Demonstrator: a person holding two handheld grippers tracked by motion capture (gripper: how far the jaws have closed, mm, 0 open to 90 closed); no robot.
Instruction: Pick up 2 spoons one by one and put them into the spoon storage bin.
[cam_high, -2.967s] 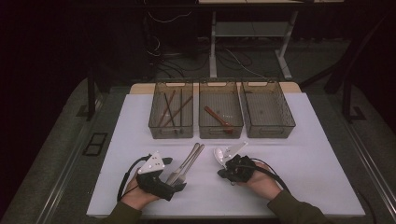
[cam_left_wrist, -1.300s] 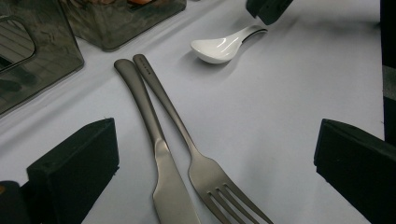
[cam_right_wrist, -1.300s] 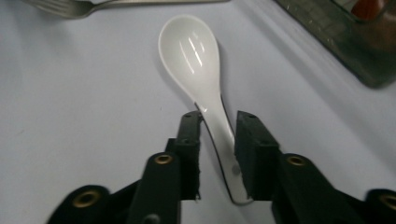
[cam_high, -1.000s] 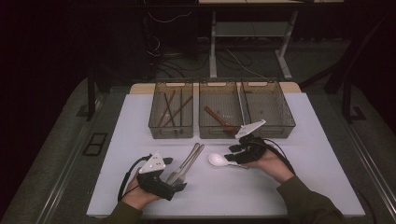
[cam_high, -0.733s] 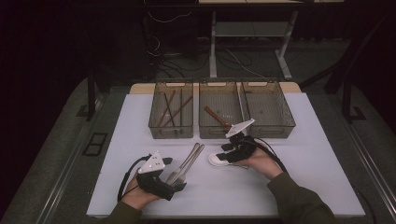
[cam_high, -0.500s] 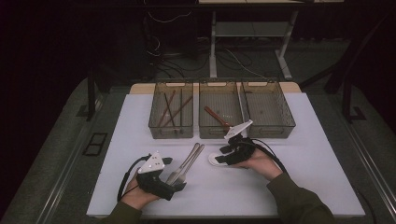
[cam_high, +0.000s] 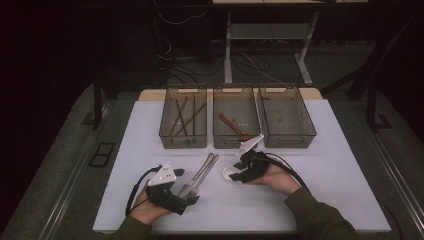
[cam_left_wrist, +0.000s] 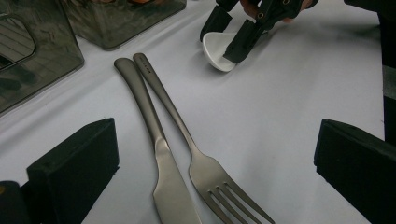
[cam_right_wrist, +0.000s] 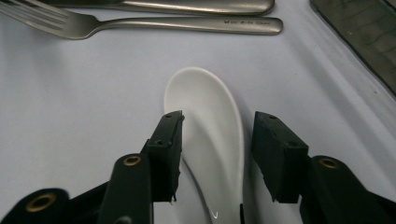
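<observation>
Spoon (cam_right_wrist: 210, 140), one white ceramic piece, is lying flat on the white tabletop (cam_high: 340, 170), and my right tongs (cam_right_wrist: 217, 154) are straddling it near its handle. Their two jaws are standing spread, one on each side, and I am not seeing them press on it yet. I am counting two metal pieces just beside the spoon: one fork (cam_left_wrist: 196, 154) and one knife (cam_left_wrist: 154, 154), lying side by side with handles touching. My left tongs (cam_high: 187, 200) are resting near the fork's tines, with jaws wide apart and nothing between them except the cutlery lying below. Three dark bins are standing in a row behind: the left bin (cam_high: 183, 120) is holding several brown chopsticks (cam_high: 182, 117), the middle bin (cam_high: 236, 120) is holding one reddish-brown utensil (cam_high: 231, 125), and in the right bin (cam_high: 287, 117) I am not seeing any utensil.
</observation>
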